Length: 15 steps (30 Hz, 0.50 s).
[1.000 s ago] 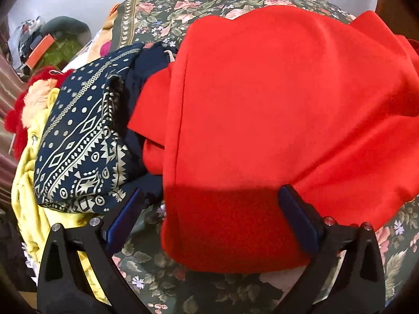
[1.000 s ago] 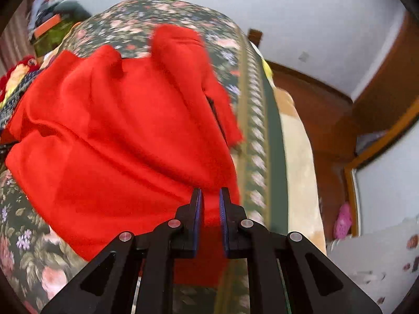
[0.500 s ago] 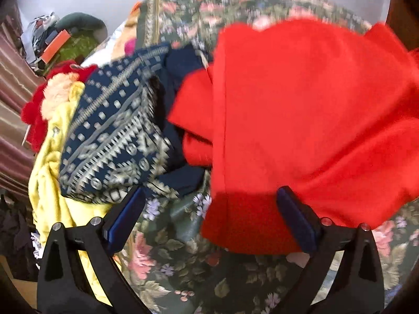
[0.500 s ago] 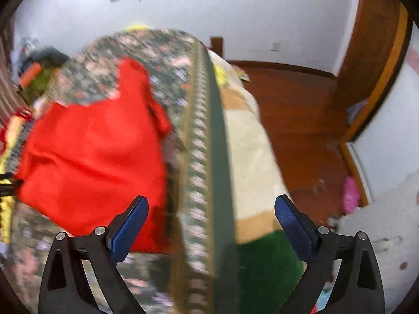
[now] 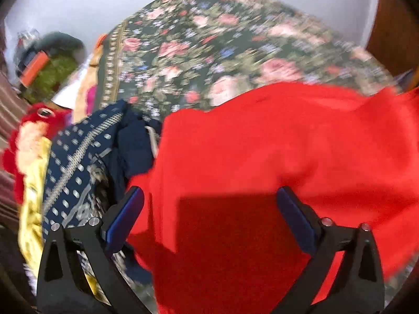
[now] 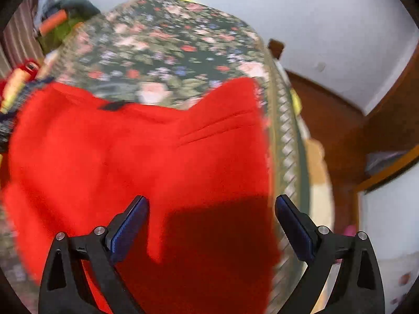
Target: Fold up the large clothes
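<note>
A large red garment [image 5: 275, 157] lies spread on the floral bedspread [image 5: 209, 47]. In the right wrist view the red garment [image 6: 131, 162] reaches to the bed's right border, with a small dark tag at its far edge. My left gripper [image 5: 209, 204] hovers open over the garment's left part, nothing between its blue pads. My right gripper [image 6: 210, 209] hovers open over the garment's near right part, its jaws wide apart and empty. Both pictures are blurred by motion.
A pile of other clothes lies to the left: a navy patterned piece [image 5: 78, 162], a yellow one [image 5: 34, 198], a red fluffy one [image 5: 34, 120]. A green bundle [image 5: 52, 70] sits at the back left. Right of the bed are a beige blanket [image 6: 316, 172] and wooden floor [image 6: 335, 120].
My right gripper has let go of the red garment's edge and opened wide, then swung back over the garment. My left gripper stayed open and shifted over the cloth.
</note>
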Motion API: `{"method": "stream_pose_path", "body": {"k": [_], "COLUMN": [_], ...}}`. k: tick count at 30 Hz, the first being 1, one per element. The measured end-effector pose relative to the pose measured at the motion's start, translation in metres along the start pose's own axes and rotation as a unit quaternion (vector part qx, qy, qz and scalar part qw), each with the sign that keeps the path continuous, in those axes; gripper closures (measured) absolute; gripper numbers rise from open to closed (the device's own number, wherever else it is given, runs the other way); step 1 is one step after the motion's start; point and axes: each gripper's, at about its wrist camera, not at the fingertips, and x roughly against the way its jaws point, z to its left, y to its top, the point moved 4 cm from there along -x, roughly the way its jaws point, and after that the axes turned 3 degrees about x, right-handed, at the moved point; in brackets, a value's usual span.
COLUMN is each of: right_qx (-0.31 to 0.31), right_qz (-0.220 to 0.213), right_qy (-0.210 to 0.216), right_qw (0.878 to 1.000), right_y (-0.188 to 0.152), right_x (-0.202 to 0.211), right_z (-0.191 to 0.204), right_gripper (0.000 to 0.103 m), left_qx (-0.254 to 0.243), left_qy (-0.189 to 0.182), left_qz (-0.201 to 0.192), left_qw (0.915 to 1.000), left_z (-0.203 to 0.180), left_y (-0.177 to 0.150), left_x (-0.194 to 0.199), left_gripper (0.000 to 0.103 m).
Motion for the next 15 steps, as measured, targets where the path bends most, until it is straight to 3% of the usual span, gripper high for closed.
{"method": "stream_pose_path", "body": {"k": [3, 5, 6, 7, 9, 11, 15], "right_qx": [-0.049, -0.089, -0.098, -0.104, -0.104, -0.102, -0.094], "right_qz": [-0.014, -0.017, -0.016, -0.019, -0.037, -0.064, -0.073], "right_qy": [-0.022, -0.068, -0.089, -0.123, -0.127, -0.082, 0.028], "right_qw": [0.998, 0.994, 0.991, 0.987, 0.986, 0.989, 0.993], "right_y": [0.01, 0.014, 0.014, 0.013, 0.008, -0.001, -0.026], "right_x": [-0.005, -0.006, -0.004, 0.003, 0.022, 0.043, 0.074], "right_z": [-0.033, -0.059, -0.066, -0.073, -0.076, -0.069, -0.037], "right_gripper": [0.006, 0.006, 0.007, 0.016, 0.021, 0.021, 0.02], "left_qx": [0.034, 0.05, 0.043, 0.035, 0.046, 0.06, 0.047], "left_qy": [0.023, 0.088, 0.143, 0.174, 0.146, 0.093, 0.042], "left_qz": [-0.014, -0.013, -0.008, 0.0, 0.006, -0.009, -0.051], "left_qw": [0.999, 0.9948, 0.9887, 0.9842, 0.9881, 0.9938, 0.9967], "left_z": [0.017, 0.033, 0.043, 0.051, 0.06, 0.063, 0.048], "left_y": [0.01, 0.016, 0.017, 0.017, 0.014, 0.01, -0.008], "left_x": [-0.007, -0.012, -0.018, -0.022, -0.019, 0.0, 0.044], "left_gripper": [0.0, 0.0, 0.0, 0.002, 0.006, 0.007, 0.006]}}
